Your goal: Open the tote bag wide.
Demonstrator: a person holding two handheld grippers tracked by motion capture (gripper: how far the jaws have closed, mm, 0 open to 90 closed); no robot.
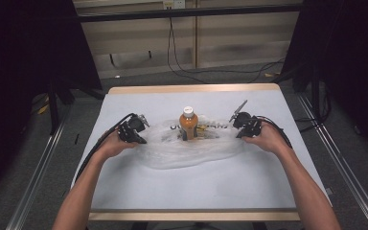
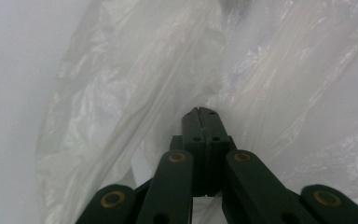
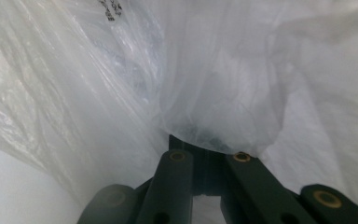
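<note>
A clear plastic bag (image 1: 187, 146) lies spread across the middle of the white table (image 1: 196, 187). An orange drink bottle (image 1: 188, 123) with a white cap stands upright at the bag's far side, seemingly inside its mouth. My left gripper (image 1: 141, 139) is at the bag's left edge; in the left gripper view its jaws are pressed together (image 2: 203, 112) against the film (image 2: 135, 93). My right gripper (image 1: 239, 134) is at the bag's right edge, jaws together with their tips covered by a fold of the bag (image 3: 214, 102).
A wooden strip runs along the table's far edge (image 1: 191, 88) and near edge (image 1: 191, 215). Cables lie on the floor (image 1: 211, 72) beyond the table. Dark stands and rails flank both sides.
</note>
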